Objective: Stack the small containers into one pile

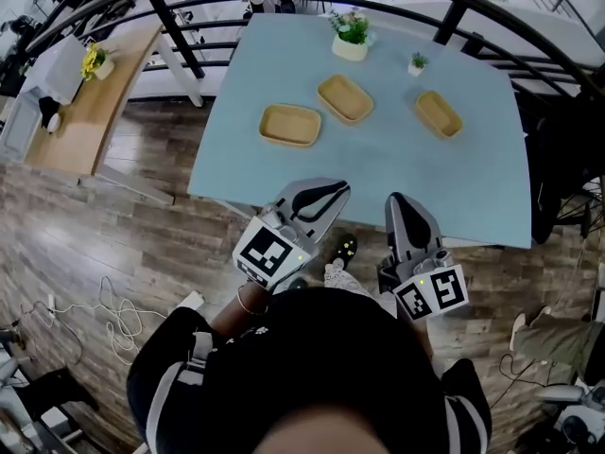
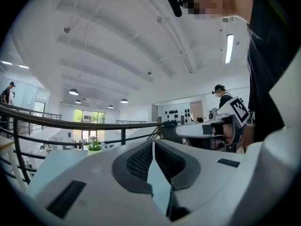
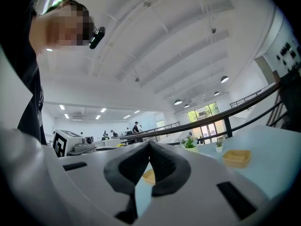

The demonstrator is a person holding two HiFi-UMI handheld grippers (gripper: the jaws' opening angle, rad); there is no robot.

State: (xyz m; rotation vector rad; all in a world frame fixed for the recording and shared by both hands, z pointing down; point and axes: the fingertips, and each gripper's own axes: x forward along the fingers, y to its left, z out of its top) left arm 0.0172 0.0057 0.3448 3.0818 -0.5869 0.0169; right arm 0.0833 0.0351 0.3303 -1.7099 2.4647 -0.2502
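Observation:
Three shallow wooden containers lie apart on the light blue table [image 1: 473,187]: a left one [image 1: 290,126], a middle one [image 1: 345,98] and a right one [image 1: 439,113]. Both grippers hover at the table's near edge, well short of them. My left gripper [image 1: 323,195] is shut with nothing in it; its pads meet at the tip in the left gripper view [image 2: 153,142]. My right gripper [image 1: 401,206] is also shut and holds nothing [image 3: 149,144]. In the right gripper view one container [image 3: 236,157] lies to the right and another [image 3: 147,175] shows through the gap under the jaws.
A potted plant [image 1: 351,34] and a smaller one [image 1: 417,63] stand at the table's far edge. A black railing [image 1: 454,12] curves behind the table. A wooden desk with yellow flowers [image 1: 93,61] is at far left. Cables [image 1: 109,315] lie on the wood floor.

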